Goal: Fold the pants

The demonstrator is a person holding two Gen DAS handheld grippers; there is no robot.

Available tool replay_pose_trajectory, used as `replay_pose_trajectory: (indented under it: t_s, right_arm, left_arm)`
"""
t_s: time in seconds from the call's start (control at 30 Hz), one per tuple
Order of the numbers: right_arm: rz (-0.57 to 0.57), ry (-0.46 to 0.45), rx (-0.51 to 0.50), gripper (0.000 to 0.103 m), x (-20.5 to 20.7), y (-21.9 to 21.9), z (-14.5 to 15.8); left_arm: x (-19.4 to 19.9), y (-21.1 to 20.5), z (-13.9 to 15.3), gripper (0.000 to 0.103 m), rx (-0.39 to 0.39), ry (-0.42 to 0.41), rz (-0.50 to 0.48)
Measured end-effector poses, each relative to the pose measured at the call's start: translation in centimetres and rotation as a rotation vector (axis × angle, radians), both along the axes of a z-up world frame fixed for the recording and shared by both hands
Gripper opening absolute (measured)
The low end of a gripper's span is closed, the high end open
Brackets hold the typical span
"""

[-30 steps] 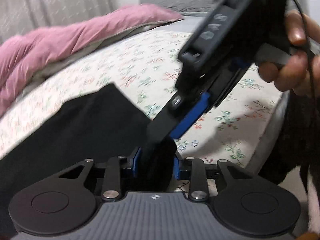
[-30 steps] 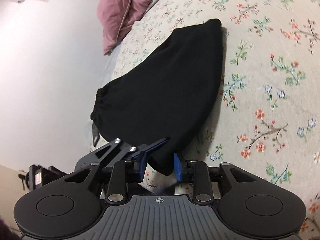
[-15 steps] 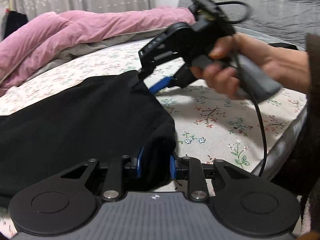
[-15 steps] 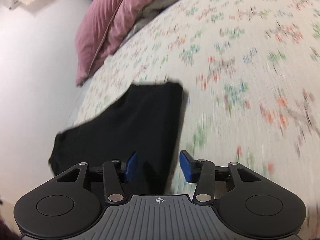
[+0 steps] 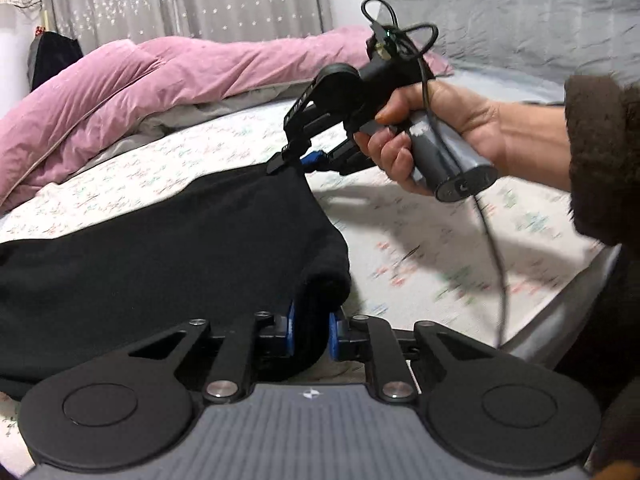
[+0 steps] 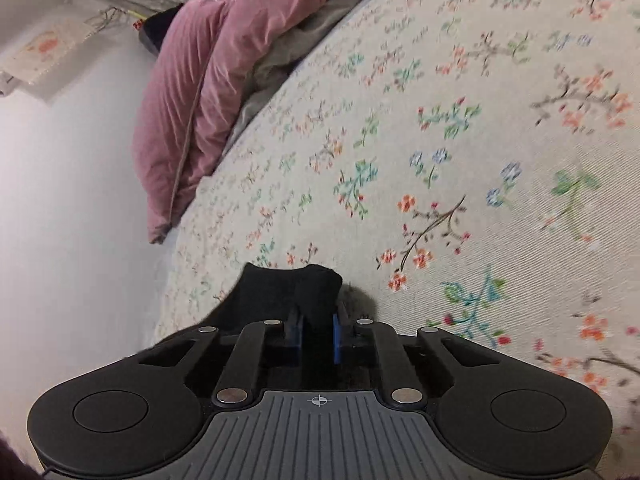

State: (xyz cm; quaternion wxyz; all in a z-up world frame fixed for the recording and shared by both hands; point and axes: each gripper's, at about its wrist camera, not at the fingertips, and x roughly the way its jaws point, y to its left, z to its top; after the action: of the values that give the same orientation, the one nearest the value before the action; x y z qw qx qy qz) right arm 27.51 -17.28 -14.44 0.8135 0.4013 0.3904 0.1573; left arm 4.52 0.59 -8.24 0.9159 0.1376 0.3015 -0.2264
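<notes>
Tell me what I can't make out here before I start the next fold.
- Black pants: the far end runs off the left edge of the left wrist view.
- Right gripper view: its own body hides all but a bunched corner.
- Left gripper: fabric fills the jaws, layers uncountable.
- Floral sheet: motion-blurred at right.

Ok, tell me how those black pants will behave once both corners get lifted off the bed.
Probably floppy: the black pants bunch and roll where the left hand-held gripper pinches them. Likely to sag between the two grips, since only the corners are held, the far one by the right hand-held gripper. The thick, matte fabric looks unlikely to slip.
</notes>
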Motion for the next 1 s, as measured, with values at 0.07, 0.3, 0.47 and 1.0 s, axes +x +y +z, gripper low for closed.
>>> replay_pose_trajectory:
  t_s: [0.07, 0.3, 0.47, 1.0]
  right_arm:
    - [-0.009, 0.001, 0.0, 0.011, -0.7, -1.5, 0.7]
    - [-0.1, 0.018, -0.039, 0.011, -5.8, -9.7, 3.2]
    - [-0.193, 0.049, -0.088, 0.011, -10.8, -15.5, 5.2]
    - [-0.174, -0.041, -0.096, 0.012, -10.9, -11.1, 14.0]
  left_arm:
    - [-0.4, -0.7, 0.8, 0.035, -0.042, 0.014, -0.016]
    - [-2.3, -5.2, 2.8, 0.035, -0.221, 0.081, -0.147]
    - [-3.9, -7.8, 3.6, 0.035, -0.347, 0.137, -0.241]
    - [-2.6, 1.8, 5.8, 0.035, -0.629, 0.129, -0.071]
